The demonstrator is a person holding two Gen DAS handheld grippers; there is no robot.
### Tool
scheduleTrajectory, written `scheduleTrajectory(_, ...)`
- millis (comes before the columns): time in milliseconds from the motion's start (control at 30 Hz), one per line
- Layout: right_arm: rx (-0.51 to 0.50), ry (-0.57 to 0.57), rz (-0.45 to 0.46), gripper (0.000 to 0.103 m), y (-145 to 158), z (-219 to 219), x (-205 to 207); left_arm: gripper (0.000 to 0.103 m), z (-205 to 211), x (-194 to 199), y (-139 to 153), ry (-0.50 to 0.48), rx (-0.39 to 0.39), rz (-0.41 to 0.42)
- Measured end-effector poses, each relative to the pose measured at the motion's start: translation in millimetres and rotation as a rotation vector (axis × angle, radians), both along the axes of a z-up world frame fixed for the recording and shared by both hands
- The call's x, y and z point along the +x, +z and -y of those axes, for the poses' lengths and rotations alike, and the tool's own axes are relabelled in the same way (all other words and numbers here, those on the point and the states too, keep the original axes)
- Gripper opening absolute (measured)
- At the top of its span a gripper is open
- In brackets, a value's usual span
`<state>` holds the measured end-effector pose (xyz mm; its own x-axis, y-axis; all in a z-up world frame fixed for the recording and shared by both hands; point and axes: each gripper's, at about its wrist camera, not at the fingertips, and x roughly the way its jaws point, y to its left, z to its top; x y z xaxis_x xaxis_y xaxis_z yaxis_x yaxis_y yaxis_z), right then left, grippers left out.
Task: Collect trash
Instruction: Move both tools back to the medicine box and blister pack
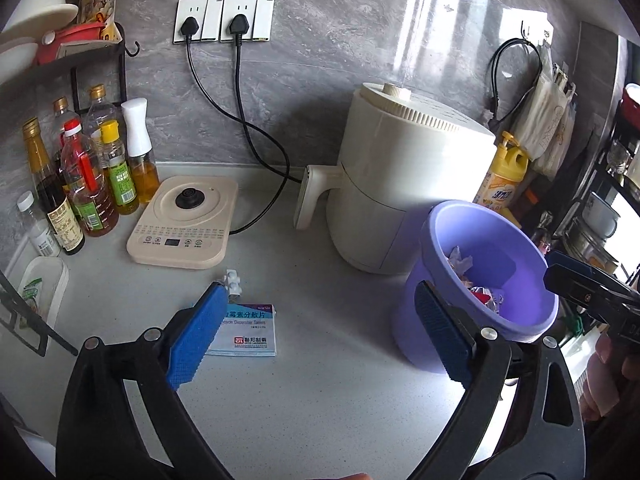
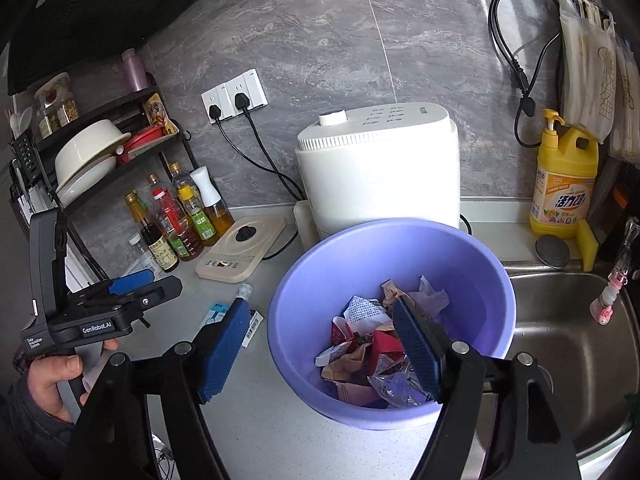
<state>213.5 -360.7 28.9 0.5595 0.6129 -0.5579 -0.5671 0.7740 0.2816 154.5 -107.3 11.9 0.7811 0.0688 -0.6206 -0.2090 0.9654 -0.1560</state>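
Pale speckled counter (image 1: 320,360) against a grey marbled wall (image 1: 320,60); steel sink (image 2: 568,344) at the right.

One purple bin (image 2: 472,264), holding crumpled wrappers (image 2: 372,360), stands before one white air fryer (image 1: 408,184).

One medicine box (image 1: 248,330) and one small white tube (image 1: 234,282) lie left of the bin.

One induction plate (image 1: 184,222).

Left gripper (image 1: 316,340): wide, empty, over the box.

Right gripper (image 2: 320,352): wide, empty, over the bin.
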Motion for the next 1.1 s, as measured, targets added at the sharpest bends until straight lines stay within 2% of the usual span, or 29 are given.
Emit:
scheduleTrajectory(567, -0.096, 0.125, 0.021, 0.081, -6, -116, -14, 0.093, -101, -30, -26, 0.08, -0.027, -0.044)
scheduleTrajectory(667, -0.151, 0.194, 0.022, 0.083, -17, -144, -15, 0.093, -118, -35, -34, 0.096, -0.036, -0.054)
scheduleTrajectory(833, -0.237, 0.287, 0.008, 0.095, -40, -184, -11, 0.097, -141, -45, -49, 0.112, -0.043, -0.083)
scheduleTrajectory(1100, -0.39, 0.414, -0.062, 0.095, -87, -243, -1, 0.097, -170, -59, -72, 0.174, -0.085, -0.108)
